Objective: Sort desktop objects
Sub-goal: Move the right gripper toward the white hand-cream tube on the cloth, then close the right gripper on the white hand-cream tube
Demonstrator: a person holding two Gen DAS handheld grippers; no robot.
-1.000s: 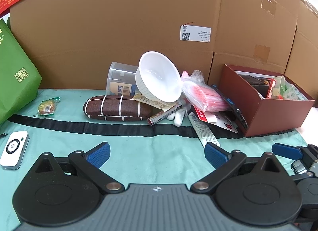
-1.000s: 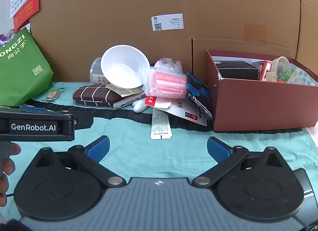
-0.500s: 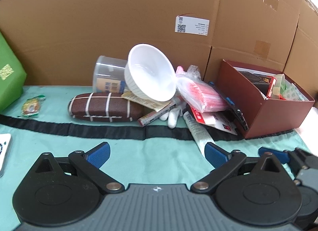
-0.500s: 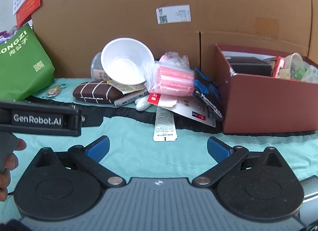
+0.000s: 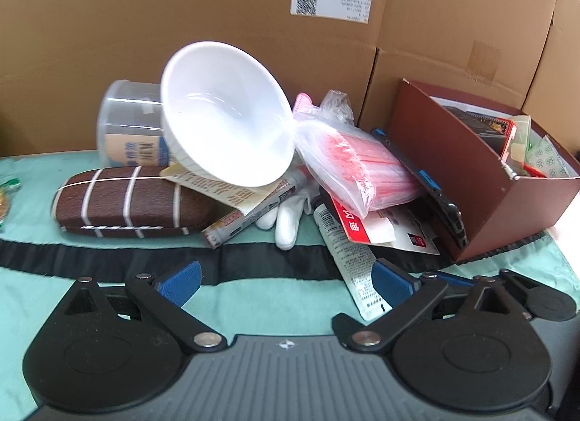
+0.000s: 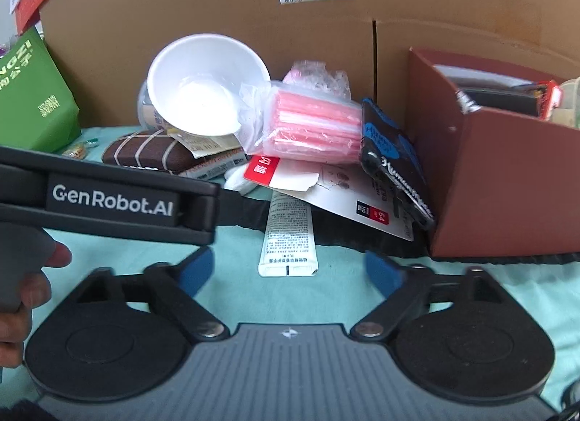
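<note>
Both tools stand apart and empty: left tool (image 5: pixel 284 281), and right tool (image 6: pixel 290 272), whose jaws are closing around the tube (image 6: pixel 288 236) end without contact. The tube lies flat on the counter (image 6: pixel 344 287), pinned under a card (image 6: pixel 326 191). Risk: pulling it likely topples the tilted bowl (image 6: pixel 203 84). Count: one bowl, one tube, one red box (image 6: pixel 507 182).

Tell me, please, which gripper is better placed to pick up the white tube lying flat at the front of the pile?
Probably the right gripper: the white tube lies nearly centred just ahead of its closing jaws, nothing between them yet. For the left gripper, the tube sits off by one finger, so it would need to shift sideways.
</note>
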